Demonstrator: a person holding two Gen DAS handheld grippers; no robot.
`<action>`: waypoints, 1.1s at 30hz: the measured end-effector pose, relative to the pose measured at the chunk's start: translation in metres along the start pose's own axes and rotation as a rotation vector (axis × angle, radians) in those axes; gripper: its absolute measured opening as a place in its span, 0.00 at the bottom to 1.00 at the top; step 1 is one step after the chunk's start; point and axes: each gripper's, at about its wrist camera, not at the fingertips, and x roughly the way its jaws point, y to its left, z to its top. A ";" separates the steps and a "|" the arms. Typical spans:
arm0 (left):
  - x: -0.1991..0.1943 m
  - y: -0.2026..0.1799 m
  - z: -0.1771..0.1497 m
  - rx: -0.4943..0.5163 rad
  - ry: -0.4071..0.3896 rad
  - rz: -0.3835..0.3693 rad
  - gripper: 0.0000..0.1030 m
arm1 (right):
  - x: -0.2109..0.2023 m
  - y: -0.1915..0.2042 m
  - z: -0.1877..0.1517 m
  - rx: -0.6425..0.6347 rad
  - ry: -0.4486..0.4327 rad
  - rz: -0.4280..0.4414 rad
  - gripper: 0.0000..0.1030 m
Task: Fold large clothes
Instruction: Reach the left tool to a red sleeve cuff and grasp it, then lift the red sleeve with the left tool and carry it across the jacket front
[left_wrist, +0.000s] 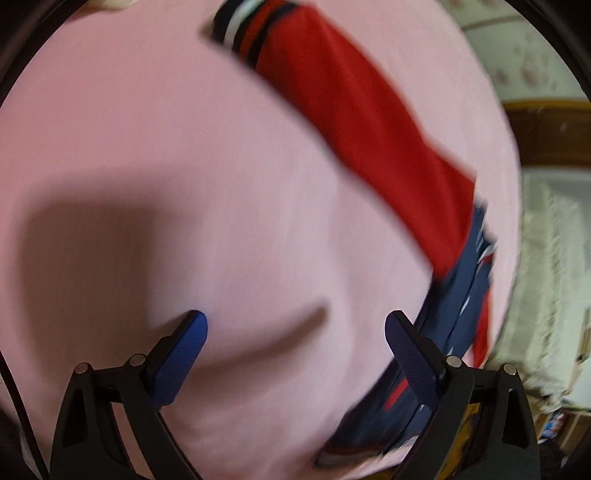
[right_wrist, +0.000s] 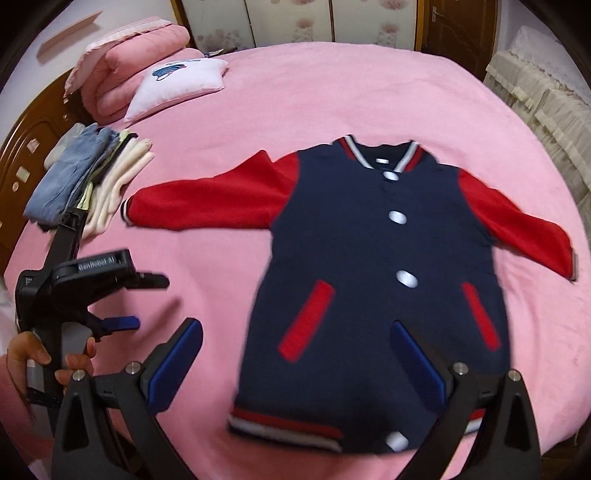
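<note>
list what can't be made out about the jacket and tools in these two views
- Jacket hem corner, right wrist view: hidden behind the right tool finger.
- Jacket body, left wrist view: motion blur, and the frame edge cuts it off; only the sleeve is clear.
- Left tool fingertips, right wrist view: blurred, one finger mostly behind its body.
- Folded pile: items too small to tell apart.

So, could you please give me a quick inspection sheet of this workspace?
Surface: pink bed cover, smooth.
Job's things: navy and red jacket spread flat, front up, buttoned, sleeves out.
Clutter: stack of folded clothes; white cushion; pink quilt.
Grippers: left gripper open over bare cover beside a sleeve; right gripper open above the jacket's hem, holding nothing.
Cables: nothing seen.
Surroundings: wooden headboard, door.
</note>
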 end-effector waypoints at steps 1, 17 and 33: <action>0.000 0.002 0.013 -0.007 -0.041 -0.038 0.93 | 0.007 0.004 0.005 0.004 -0.002 0.002 0.98; -0.002 0.003 0.059 -0.260 -0.532 -0.074 0.09 | 0.061 0.015 0.026 0.089 -0.051 -0.039 0.98; -0.044 -0.220 -0.046 0.457 -0.667 -0.071 0.05 | 0.016 -0.118 0.034 0.269 -0.159 -0.094 0.98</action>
